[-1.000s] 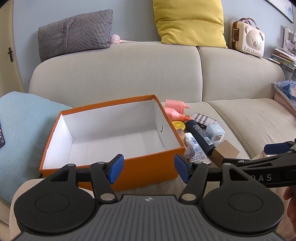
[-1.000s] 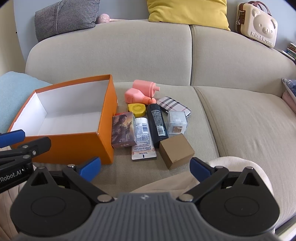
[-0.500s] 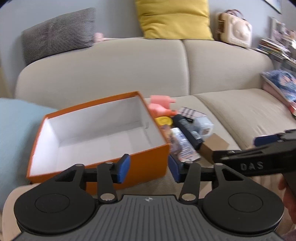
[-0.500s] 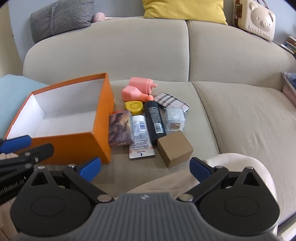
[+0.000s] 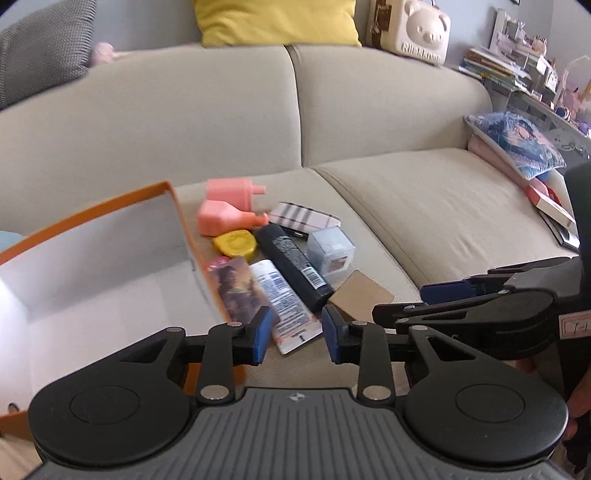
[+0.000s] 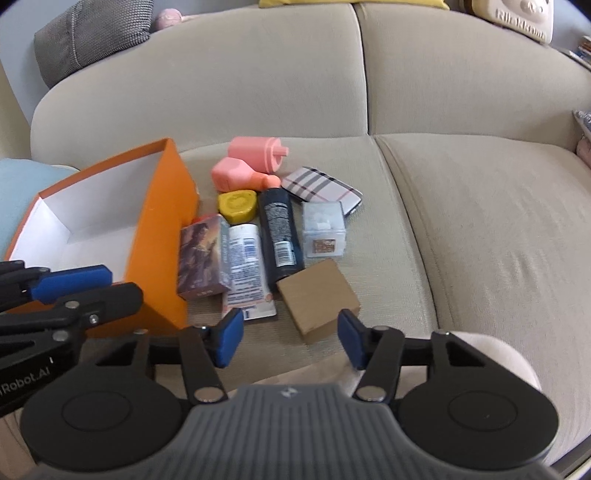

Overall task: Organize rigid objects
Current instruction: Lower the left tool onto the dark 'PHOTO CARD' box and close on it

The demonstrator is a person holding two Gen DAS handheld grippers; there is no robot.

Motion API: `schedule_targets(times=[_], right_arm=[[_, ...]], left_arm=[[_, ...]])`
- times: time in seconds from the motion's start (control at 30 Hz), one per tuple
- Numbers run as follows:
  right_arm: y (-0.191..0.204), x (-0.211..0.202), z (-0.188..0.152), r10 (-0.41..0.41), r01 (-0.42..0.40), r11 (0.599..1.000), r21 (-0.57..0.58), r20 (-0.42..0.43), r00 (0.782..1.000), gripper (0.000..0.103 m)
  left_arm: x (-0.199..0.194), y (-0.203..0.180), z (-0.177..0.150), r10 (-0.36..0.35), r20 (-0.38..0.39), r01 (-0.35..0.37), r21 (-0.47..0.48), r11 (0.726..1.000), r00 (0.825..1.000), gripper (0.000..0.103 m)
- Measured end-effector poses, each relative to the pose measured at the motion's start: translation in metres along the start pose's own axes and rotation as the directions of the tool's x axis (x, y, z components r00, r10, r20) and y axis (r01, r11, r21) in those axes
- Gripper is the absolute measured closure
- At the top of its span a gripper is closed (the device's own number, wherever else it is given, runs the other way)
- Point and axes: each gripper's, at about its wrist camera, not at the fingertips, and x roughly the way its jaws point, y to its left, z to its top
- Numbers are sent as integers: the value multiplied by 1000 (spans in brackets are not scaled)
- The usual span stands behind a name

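Observation:
An open, empty orange box (image 6: 162,206) sits on the beige sofa, with a pile of small items to its right. The pile holds two pink bottles (image 6: 255,153), a yellow tin (image 6: 237,205), a black bottle (image 6: 279,229), a white tube (image 6: 245,269), a picture card box (image 6: 201,254), a clear cube (image 6: 324,229), a plaid case (image 6: 319,188) and a brown carton (image 6: 317,299). My left gripper (image 5: 297,334) hovers before the tube (image 5: 284,302), jaws closing on nothing. My right gripper (image 6: 290,338) hangs just short of the carton, jaws closing, nothing between them.
A light blue blanket (image 6: 22,177) lies left of the box. A person's knee (image 6: 495,354) is under the right gripper. A grey cushion (image 6: 92,33) rests on the sofa back, a patterned pillow (image 5: 517,144) and stacked books (image 5: 491,66) are far right.
Both grippers have moved toward the pile and tipped downward; the left view swung right from the box to the items. Both sets of jaws have narrowed.

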Motion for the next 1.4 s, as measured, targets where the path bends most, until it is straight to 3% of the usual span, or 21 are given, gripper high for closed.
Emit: schedule_targets(times=[0.1,0.23,0.3,0.4,0.67,0.9,1.03,1.17,1.3,1.33,1.4], right_arm=[[-10,14,8,16,-16,1000,8,-28,999,52],[-16,31,20,56,-56,998,7,-53,997,52],[-15,41,29,86,-86,996,6,-63,994,52],[-14,56,42,138,-138,990,12,-77,987,61],[-6,93,60,258,-257,966,25,-130,957,63],[17,112,56,337,-338,941,26,-188,923,63],[33,113,49,409,-412,910,37,-228,883,63],[52,110,45,415,-426,905,10,-243,877,64],[70,113,39,479,-489,871,37,-284,831,64],[76,113,38,479,-491,871,31,-284,831,64],[85,114,37,446,-465,885,-6,-274,852,64]], left_arm=[[18,-1,14,-3,-58,4,13,1000,998,67],[44,-1,34,9,-170,11,120,993,985,67],[54,1,43,36,-219,-2,153,988,975,67],[67,5,55,89,-251,-47,171,984,964,67],[85,27,68,205,-281,-182,107,978,938,68],[84,30,67,183,-301,-167,77,983,936,69],[82,33,66,194,-314,-192,36,981,929,81],[78,41,59,205,-343,-210,23,977,917,81],[71,51,47,213,-364,-235,-14,972,907,82],[68,53,45,207,-362,-234,-33,972,909,82],[66,54,45,203,-357,-241,-67,968,912,81]])
